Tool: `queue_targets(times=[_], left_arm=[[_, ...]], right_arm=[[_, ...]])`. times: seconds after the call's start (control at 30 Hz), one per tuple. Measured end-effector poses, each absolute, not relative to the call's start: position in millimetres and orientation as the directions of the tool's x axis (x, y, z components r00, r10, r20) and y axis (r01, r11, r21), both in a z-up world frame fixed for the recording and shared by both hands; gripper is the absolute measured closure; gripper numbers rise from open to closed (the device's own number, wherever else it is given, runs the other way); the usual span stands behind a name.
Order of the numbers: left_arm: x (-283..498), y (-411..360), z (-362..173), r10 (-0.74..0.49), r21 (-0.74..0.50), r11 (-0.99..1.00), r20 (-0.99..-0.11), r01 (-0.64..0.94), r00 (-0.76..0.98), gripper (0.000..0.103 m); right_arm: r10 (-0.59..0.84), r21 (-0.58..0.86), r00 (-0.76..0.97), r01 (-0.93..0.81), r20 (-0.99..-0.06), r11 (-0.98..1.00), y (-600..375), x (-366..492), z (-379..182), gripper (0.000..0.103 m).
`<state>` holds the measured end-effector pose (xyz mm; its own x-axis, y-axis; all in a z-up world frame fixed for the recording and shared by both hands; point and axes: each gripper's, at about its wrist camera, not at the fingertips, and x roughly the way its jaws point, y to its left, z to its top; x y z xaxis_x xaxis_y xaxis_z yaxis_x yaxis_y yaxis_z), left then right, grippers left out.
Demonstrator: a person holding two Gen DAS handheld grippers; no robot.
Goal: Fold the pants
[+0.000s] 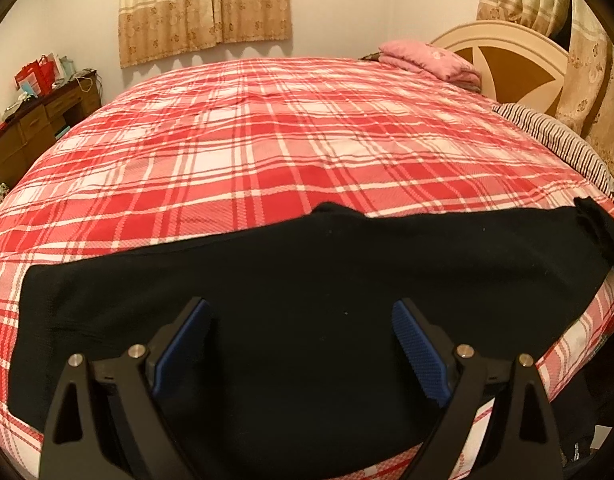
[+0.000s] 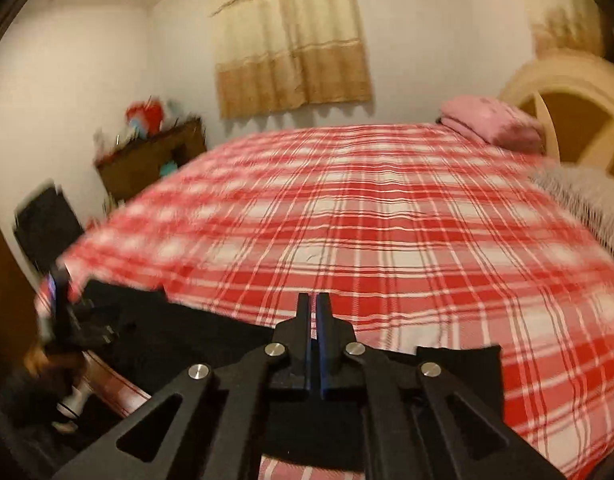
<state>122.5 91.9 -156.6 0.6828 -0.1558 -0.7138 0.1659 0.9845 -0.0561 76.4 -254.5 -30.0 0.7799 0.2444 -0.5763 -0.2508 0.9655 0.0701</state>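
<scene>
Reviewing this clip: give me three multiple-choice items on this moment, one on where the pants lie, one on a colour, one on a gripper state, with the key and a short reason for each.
1. Where do the black fabric pants lie?
A. Along the near edge of the red-and-white plaid bedcover
B. Against the headboard
C. On the brown wooden desk

2. What colour is the folded blanket near the cream-and-brown wooden headboard?
A. Green
B. Pink
C. Blue

3. How do the jaws of the left gripper stand?
A. Shut on the pants
B. Shut on nothing
C. Open, above the pants

Key: 1 A, the dark cloth stretches across the bed's closest edge in the left wrist view. 2 B, the folded stack by the headboard is pink. 3 C, the blue pads stand wide apart with only flat fabric showing between them; the right gripper is the one shut, its fingers pressed together with nothing seen between them.
</scene>
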Motion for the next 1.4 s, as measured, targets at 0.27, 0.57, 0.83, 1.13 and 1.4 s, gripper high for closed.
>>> queue_targets(times=[0.27,0.57,0.83,1.13,1.4], left_arm=[[127,97,-158,-0.17,-0.086,0.984,-0.71,0.155,0.683,0.008],[122,85,-158,-0.177,-0.076,0.981,-0.716,0.176,0.675,0.008],[119,76,-157,-0.188,-0.069,0.978,-0.716,0.199,0.672,0.008],[117,70,-161,-0.196,-0.067,0.974,-0.726,0.216,0.659,0.008],[121,79,-164,-0.197,-0.093,0.977,-0.728,0.19,0.656,0.008]], right_arm=[[0.152,0.019,0.798,-0.173,-0.584,0.985,-284,53,-30,0.023],[-0.076,-0.211,0.723,-0.098,-0.687,0.973,-294,42,-78,0.042],[-0.069,-0.259,0.67,-0.189,-0.739,0.947,-290,38,-113,0.043],[-0.178,-0.339,0.646,-0.132,-0.742,0.932,-280,65,-128,0.043],[-0.196,-0.314,0.623,-0.084,-0.758,0.946,-283,77,-128,0.091]])
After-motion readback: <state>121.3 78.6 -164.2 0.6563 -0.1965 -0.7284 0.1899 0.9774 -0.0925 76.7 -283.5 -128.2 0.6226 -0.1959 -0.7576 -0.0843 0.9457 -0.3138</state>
